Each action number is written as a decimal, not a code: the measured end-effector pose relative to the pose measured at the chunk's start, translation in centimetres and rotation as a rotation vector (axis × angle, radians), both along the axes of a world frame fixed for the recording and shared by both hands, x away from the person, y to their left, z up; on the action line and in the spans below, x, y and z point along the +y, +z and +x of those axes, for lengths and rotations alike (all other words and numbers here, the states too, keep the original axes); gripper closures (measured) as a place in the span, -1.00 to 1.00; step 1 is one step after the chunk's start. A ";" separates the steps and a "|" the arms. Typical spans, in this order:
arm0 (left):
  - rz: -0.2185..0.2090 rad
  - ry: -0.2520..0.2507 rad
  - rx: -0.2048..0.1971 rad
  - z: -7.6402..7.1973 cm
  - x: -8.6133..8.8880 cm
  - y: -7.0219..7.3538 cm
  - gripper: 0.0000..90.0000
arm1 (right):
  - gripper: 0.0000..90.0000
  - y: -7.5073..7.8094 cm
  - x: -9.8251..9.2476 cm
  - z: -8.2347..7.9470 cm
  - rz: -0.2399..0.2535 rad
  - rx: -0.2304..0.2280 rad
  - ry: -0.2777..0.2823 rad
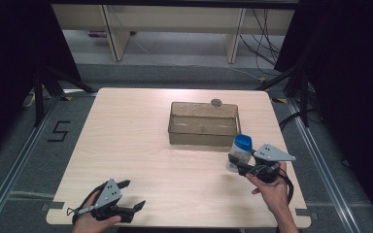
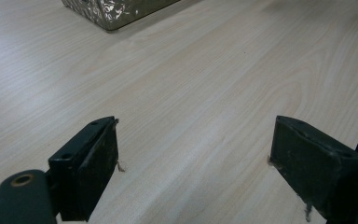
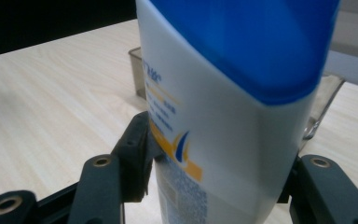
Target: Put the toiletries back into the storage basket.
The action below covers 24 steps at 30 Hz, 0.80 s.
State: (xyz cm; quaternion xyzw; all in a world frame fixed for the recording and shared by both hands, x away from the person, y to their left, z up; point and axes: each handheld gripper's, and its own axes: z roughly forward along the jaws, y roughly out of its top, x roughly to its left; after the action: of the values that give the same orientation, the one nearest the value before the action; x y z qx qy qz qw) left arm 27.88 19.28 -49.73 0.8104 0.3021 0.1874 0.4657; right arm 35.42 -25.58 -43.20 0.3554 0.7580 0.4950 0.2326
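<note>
Your right hand-held gripper (image 1: 237, 164) is clamped on the white bottle (image 1: 240, 150) at four o'clock off the clear bin (image 1: 203, 137), so this looks like carrying it binward, while your left hand-held gripper (image 1: 130, 194) waits open at seven o'clock on the tabletop (image 1: 136, 141).

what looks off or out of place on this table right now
Nothing stands out. The white bottle with a blue cap is upright, gripped by the right claw just in front of the clear bin. The left claw is open over bare table. No spills or damage visible.
</note>
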 end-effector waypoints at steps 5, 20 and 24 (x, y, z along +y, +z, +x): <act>0.012 -0.002 0.000 0.0 0.1 0.0 -0.67 | 0.07 0.7 0.3 0.7 -0.006 -0.018 -0.012; -0.005 -0.002 0.000 0.0 0.0 0.0 -0.67 | 0.09 3.6 1.3 3.9 0.018 -0.039 -0.048; -0.007 -0.004 0.001 0.0 0.0 -0.1 -0.67 | 0.10 4.4 1.5 4.9 0.013 -0.048 -0.058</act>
State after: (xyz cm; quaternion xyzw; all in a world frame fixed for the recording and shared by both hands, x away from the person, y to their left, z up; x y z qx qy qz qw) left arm 27.90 19.25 -49.79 0.8095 0.3013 0.1850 0.4687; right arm 40.33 -24.12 -38.82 0.3669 0.7383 0.5013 0.2626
